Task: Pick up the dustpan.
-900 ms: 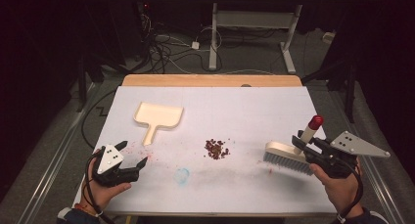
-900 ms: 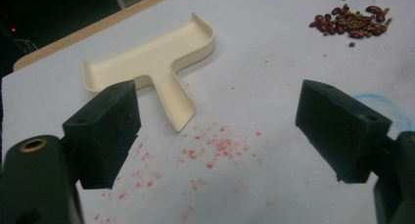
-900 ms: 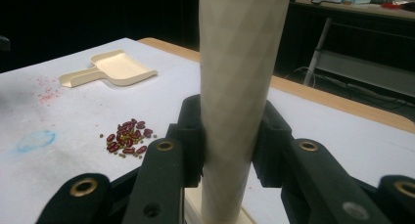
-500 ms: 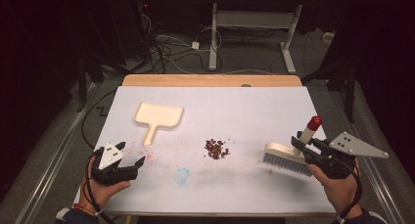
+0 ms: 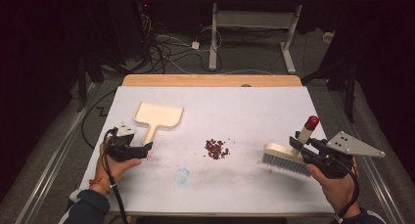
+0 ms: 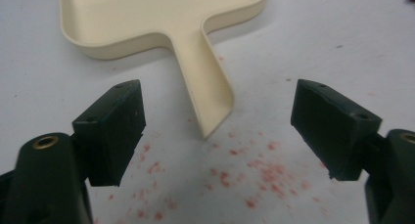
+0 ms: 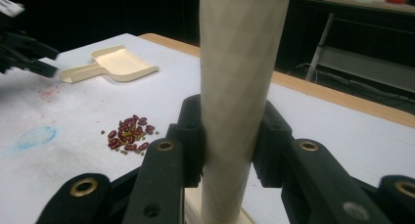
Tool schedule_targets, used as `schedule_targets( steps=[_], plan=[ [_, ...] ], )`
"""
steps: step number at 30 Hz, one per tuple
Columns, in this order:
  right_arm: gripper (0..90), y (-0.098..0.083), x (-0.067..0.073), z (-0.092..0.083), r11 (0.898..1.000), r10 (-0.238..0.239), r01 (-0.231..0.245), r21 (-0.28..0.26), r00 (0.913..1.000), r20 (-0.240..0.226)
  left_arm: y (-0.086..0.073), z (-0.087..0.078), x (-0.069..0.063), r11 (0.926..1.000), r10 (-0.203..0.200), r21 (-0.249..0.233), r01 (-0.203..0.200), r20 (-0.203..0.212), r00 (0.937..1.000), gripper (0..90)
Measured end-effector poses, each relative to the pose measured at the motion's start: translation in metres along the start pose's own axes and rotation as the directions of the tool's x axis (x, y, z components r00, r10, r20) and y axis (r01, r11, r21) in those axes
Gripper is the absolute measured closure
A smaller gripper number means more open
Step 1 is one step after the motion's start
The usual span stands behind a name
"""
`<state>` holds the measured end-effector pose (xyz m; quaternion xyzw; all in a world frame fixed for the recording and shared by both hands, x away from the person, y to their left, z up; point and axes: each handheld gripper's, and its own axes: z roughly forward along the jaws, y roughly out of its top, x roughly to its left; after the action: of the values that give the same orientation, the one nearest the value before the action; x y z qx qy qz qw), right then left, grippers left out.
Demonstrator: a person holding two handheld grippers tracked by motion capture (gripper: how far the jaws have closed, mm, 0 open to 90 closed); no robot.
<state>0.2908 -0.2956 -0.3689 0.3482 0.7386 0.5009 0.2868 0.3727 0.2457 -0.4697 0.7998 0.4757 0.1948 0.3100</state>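
A cream dustpan (image 5: 159, 116) lies on the white table, handle toward me. My left gripper (image 5: 147, 148) is open just short of the handle's end; in the left gripper view its jaws (image 6: 220, 121) stand wide on either side of the handle tip (image 6: 210, 101) without touching it. My right gripper (image 5: 298, 143) is shut on the cream handle (image 7: 235, 87) of a brush (image 5: 281, 158) with a red tip, bristles resting on the table at the right. A small pile of red beans (image 5: 216, 149) lies mid-table between dustpan and brush.
Red speckle stains (image 6: 254, 170) mark the cloth under the left gripper, and a blue smudge (image 5: 182, 175) lies toward the front. A wooden strip (image 5: 210, 80) edges the far side of the table. Cables and desk legs lie on the dark floor beyond.
My left gripper has moved forward and slightly right, up to the end of the dustpan handle. The right gripper and the brush have stayed where they were.
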Motion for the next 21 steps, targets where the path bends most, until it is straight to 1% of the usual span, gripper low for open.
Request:
schedule_targets(
  steps=[1, 2, 3, 5, 7, 8, 9, 10, 12, 15, 16, 18, 20, 21],
  plan=[
    [70.0, 0.0, 0.001, 0.0, 1.0, 0.004, -0.004, 0.001, 1.0, -0.001, 0.003, 0.006, 0.0, 1.0, -0.001, 0.009, 0.001, -0.003, 1.0, 21.1],
    [70.0, 0.0, 0.001, 0.001, 1.0, 0.003, -0.003, -0.001, 1.0, -0.004, 0.003, 0.006, 0.0, 1.0, -0.001, 0.009, 0.001, -0.003, 1.0, 21.2],
    [70.0, 0.0, 0.002, 0.001, 1.0, -0.002, 0.002, 0.002, 1.0, -0.004, 0.009, 0.02, 0.0, 0.9996, -0.002, 0.027, 0.002, -0.007, 1.0, 21.9],
    [70.0, 0.0, 0.002, 0.001, 1.0, -0.004, 0.004, 0.003, 1.0, -0.006, 0.016, 0.033, -0.001, 0.9984, -0.014, 0.054, 0.014, 0.0, 0.9999, 23.3],
    [70.0, -0.001, 0.003, 0.001, 1.0, -0.006, 0.006, 0.004, 0.9999, -0.01, 0.02, 0.04, 0.0, 0.9981, -0.021, 0.058, 0.021, -0.009, 0.9997, 26.2],
    [70.0, -0.001, 0.003, 0.002, 1.0, -0.006, 0.006, 0.006, 0.9999, -0.01, 0.023, 0.045, 0.001, 0.9974, -0.042, 0.059, 0.042, 0.003, 0.9991, 28.0],
    [70.0, -0.001, 0.003, 0.002, 1.0, -0.008, 0.009, 0.007, 0.9999, -0.011, 0.023, 0.045, 0.001, 0.9974, -0.042, 0.059, 0.042, 0.003, 0.9991, 30.1],
    [70.0, -0.001, 0.002, 0.003, 1.0, -0.012, 0.012, 0.011, 0.9998, -0.015, 0.024, 0.049, 0.003, 0.9961, -0.067, 0.059, 0.066, 0.023, 0.9975, 32.8],
    [70.0, -0.002, 0.003, 0.003, 1.0, -0.011, 0.011, 0.015, 0.9998, -0.017, 0.025, 0.051, 0.005, 0.9943, -0.092, 0.058, 0.09, 0.028, 0.9954, 34.2],
    [70.0, -0.002, 0.003, 0.003, 1.0, -0.012, 0.012, 0.015, 0.9998, -0.019, 0.024, 0.05, 0.007, 0.9932, -0.103, 0.057, 0.101, 0.025, 0.9944, 41.1],
    [70.0, -0.002, 0.003, 0.003, 1.0, -0.011, 0.012, 0.015, 0.9998, -0.019, 0.023, 0.048, 0.009, 0.992, -0.114, 0.057, 0.112, 0.023, 0.9932, 44.7],
    [70.0, -0.002, 0.003, 0.003, 1.0, -0.012, 0.012, 0.016, 0.9998, -0.018, 0.021, 0.047, 0.012, 0.991, -0.124, 0.055, 0.122, 0.019, 0.9922, 54.1],
    [70.0, -0.002, 0.003, 0.004, 1.0, -0.017, 0.017, 0.019, 0.9997, -0.019, 0.022, 0.047, 0.012, 0.9921, -0.11, 0.06, 0.11, 0.008, 0.9939, 57.2],
    [70.0, -0.002, 0.004, 0.004, 1.0, -0.018, 0.018, 0.019, 0.9996, -0.02, 0.022, 0.047, 0.011, 0.9918, -0.111, 0.064, 0.11, 0.006, 0.9938, 58.4]
  ],
)
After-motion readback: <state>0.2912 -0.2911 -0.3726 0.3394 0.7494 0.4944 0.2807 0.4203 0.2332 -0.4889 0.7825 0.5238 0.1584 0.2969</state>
